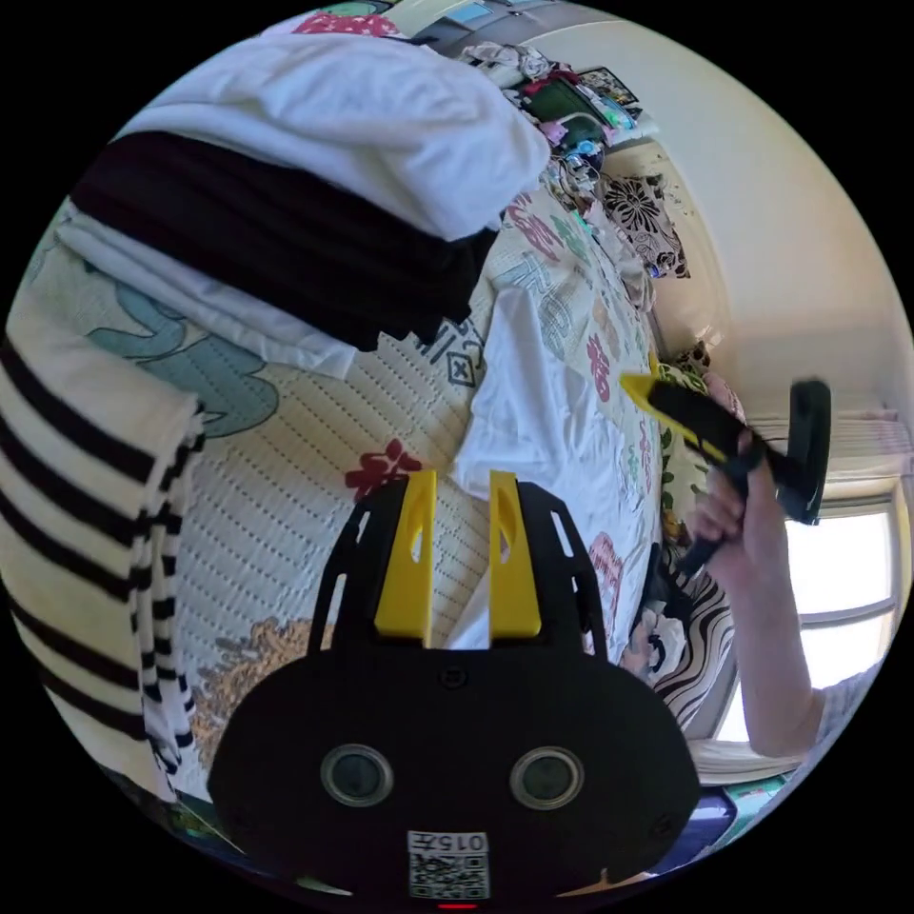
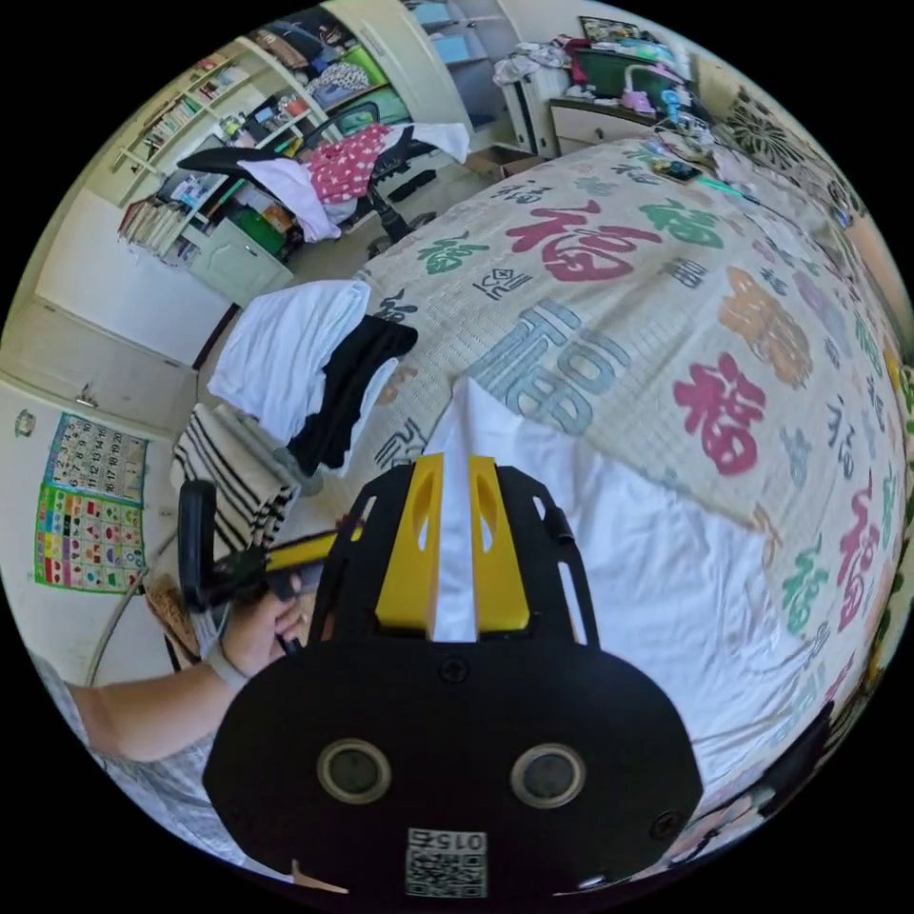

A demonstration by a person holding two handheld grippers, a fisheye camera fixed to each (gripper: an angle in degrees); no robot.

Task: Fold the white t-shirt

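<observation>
The white t-shirt [image 1: 552,419] [image 2: 628,571] lies spread flat on the patterned quilt. In the left gripper view my left gripper [image 1: 461,481] is low over the quilt, just short of the shirt's near edge. Its yellow jaws stand apart with nothing between them. My right gripper [image 2: 456,466] hovers above the shirt with a narrow gap between its jaws, and white cloth shows through the gap from below. That right gripper [image 1: 636,388] also appears in the left gripper view, held in a hand above the shirt's far side. The left gripper [image 2: 309,547] shows beside the shirt in the right gripper view.
A stack of folded white and black clothes [image 1: 286,162] [image 2: 295,362] sits on the quilt [image 1: 286,447] [image 2: 666,286] near the shirt, with a folded striped garment [image 1: 86,495] [image 2: 228,466] beside it. A desk chair draped with clothes [image 2: 347,162] stands off the bed. A window [image 1: 847,590] is at the side.
</observation>
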